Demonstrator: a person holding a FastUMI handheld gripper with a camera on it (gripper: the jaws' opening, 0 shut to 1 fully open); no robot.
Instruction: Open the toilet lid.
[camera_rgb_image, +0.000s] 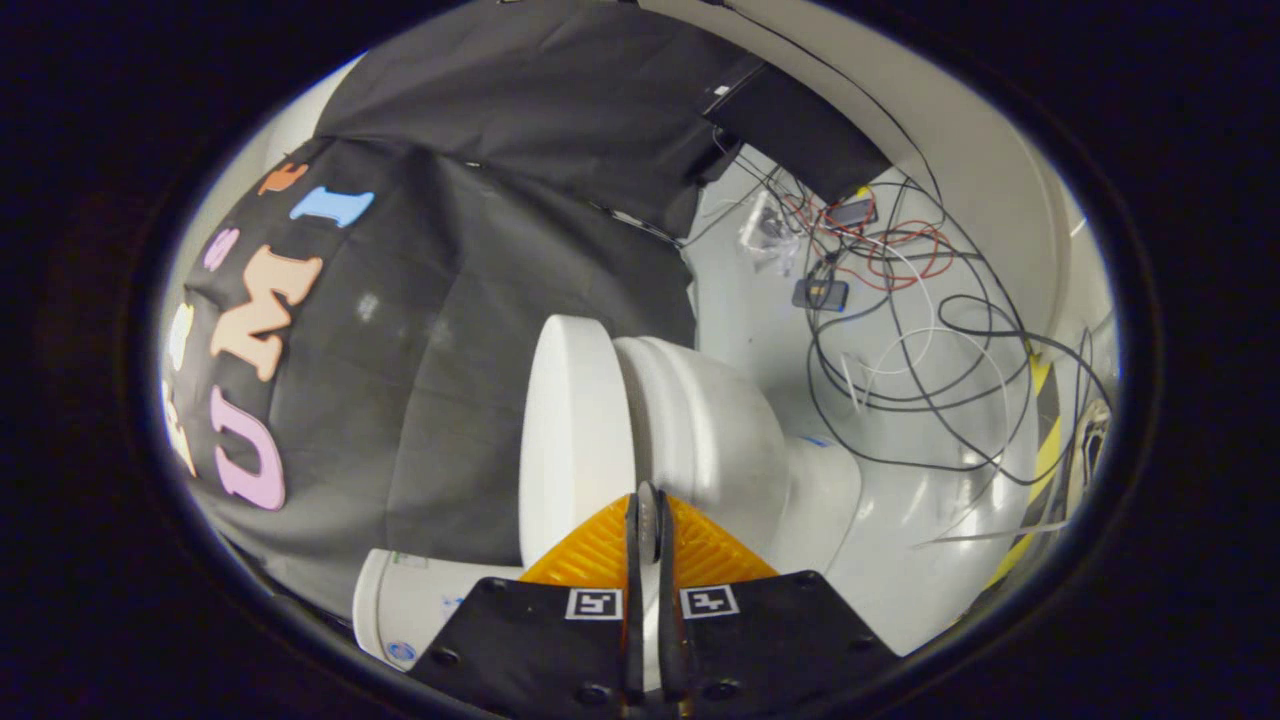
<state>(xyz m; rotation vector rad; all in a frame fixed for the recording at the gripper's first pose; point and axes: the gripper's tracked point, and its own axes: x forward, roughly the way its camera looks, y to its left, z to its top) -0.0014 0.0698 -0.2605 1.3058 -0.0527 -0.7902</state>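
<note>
Two fingers of the gripper (648, 500) are drawn nearly together, nothing gripped | lid (565, 440) seen just ahead, closed on bowl (700, 430), tips at its edge | risk: tips may slip off the smooth edge, so the lid is dropped shut.

one toilet (700, 420), two fingers (600, 545), many cables (900, 330)

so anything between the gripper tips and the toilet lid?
Nothing. In the gripper view the gripper, fingers nearly closed, sits right at the toilet lid edge, where it meets the bowl; contact unclear.
</note>
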